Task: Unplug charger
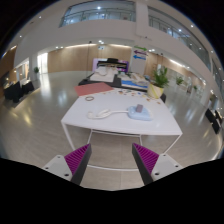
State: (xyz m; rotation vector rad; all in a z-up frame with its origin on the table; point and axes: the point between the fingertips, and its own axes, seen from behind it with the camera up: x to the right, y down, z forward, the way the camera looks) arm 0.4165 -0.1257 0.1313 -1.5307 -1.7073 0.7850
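Note:
A white power strip (pixel 140 113) lies on a white table (pixel 120 128) beyond my fingers, right of the table's middle. A white charger plug sits in it, and its white cable (pixel 104 112) runs left across the table and coils there. My gripper (pixel 112 160) is open and empty, some way short of the table's near edge. Its two pink pads (pixel 78 158) stand wide apart with only floor between them.
The table stands on a shiny tiled floor (pixel 40 120) in a large hall. Further tables (pixel 108 72) with objects stand behind it, with a potted plant (pixel 158 80) to the right and dark chairs (pixel 16 92) to the left.

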